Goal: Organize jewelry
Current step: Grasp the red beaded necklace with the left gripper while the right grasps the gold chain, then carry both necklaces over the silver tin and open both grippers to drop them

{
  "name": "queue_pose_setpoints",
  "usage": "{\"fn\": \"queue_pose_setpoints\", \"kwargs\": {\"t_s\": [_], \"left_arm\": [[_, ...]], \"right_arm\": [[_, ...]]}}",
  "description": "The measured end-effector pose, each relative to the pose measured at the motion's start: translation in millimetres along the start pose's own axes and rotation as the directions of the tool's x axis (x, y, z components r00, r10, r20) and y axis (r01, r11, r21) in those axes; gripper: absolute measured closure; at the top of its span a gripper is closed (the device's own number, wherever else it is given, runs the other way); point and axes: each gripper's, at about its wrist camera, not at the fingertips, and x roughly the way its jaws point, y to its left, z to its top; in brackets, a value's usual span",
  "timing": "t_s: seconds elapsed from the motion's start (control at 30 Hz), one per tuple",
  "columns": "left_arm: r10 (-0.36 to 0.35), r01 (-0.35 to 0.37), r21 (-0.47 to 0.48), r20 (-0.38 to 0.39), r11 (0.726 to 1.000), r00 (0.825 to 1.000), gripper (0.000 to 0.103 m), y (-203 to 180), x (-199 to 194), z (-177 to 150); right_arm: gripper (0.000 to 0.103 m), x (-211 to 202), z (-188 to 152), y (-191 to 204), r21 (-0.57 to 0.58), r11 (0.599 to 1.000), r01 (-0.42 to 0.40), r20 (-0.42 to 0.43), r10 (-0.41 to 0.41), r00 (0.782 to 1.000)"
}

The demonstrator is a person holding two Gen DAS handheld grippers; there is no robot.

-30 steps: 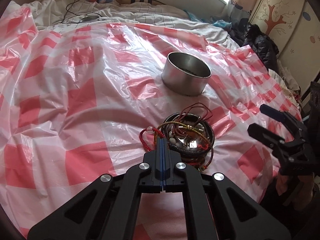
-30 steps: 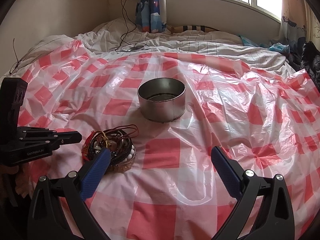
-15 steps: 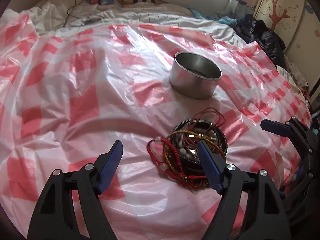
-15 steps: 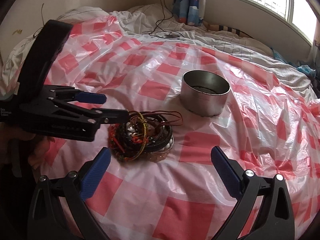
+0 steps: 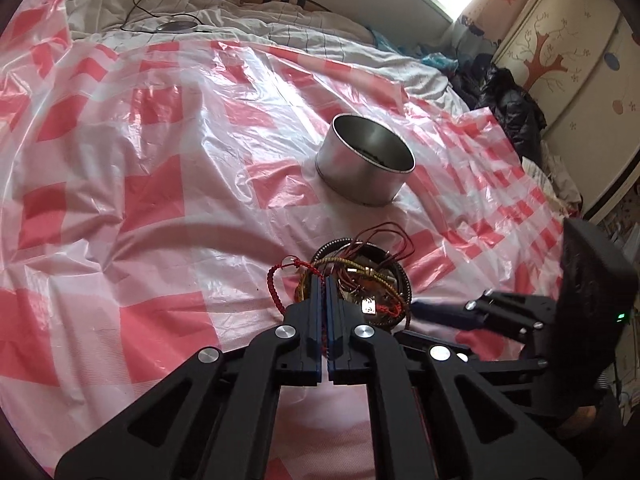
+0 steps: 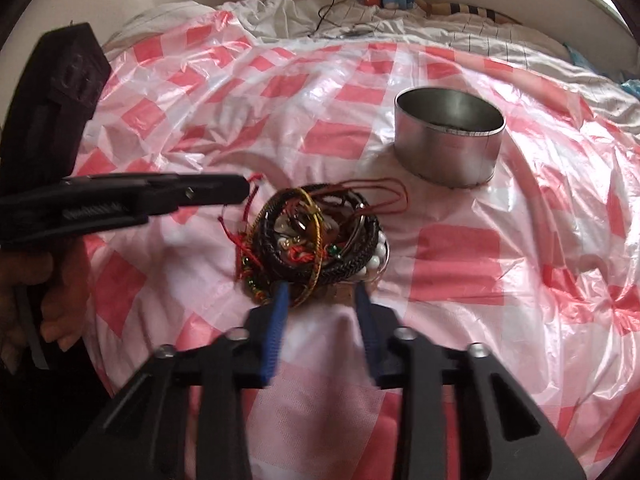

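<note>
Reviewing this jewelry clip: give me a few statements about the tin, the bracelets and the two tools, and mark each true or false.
1. The metal tin stands upright with its top open. True.
2. The bracelets are laid out one by one across the sheet. False: they lie in one tangled pile.
3. The left tool is shut. True.
4. The right tool is spread wide, well away from the pile. False: its jaws have just been closing and stand narrowly apart at the pile's near edge.
5. The plastic sheet is blue striped. False: it is red-and-white checked.
</note>
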Motion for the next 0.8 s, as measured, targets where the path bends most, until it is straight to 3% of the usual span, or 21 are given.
{"fn": "queue_pose_setpoints", "kwargs": {"t_s": [0.03,0.13,0.23,0.33,0.53,0.6,0.7,0.8], "left_arm": [[0.0,0.0,-0.002,0.015,1.0,1.0,0.102,1,-3,0],[-0.02,0.021,-0.024,0.06,0.999,0.998,0.102,4,-13,4],[-0.047,0.053,-0.038,0.127,0.998,0.991,0.102,7,-28,8],[-0.063,0.07,-0.037,0.177,0.997,0.982,0.102,8,-39,11],[-0.074,0.081,-0.029,0.193,0.996,0.978,0.102,6,-42,14],[-0.088,0.093,-0.015,0.198,0.996,0.976,0.102,3,-43,15],[-0.131,0.133,0.005,0.198,0.991,0.971,0.101,-3,-39,22],[-0.172,0.168,0.035,0.191,0.985,0.966,0.101,-16,-29,42]], "right_arm": [[0.091,-1,-1,0,0.0,1.0,-0.011,0.005,0.011,1.0],[0.098,-2,-3,2,-0.014,1.0,-0.025,0.019,0.025,0.999],[0.099,-8,-2,1,-0.003,0.999,-0.05,0.05,0.05,0.998],[0.099,-20,-1,-9,0.05,0.991,-0.125,0.107,0.119,0.987],[0.099,-50,3,-34,0.153,0.942,-0.299,0.253,0.255,0.933],[0.099,-62,4,-43,0.17,0.92,-0.352,0.312,0.289,0.905],[0.099,-73,9,-59,0.217,0.89,-0.401,0.378,0.302,0.875],[0.099,-80,19,-78,0.263,0.887,-0.379,0.425,0.247,0.871]]}}
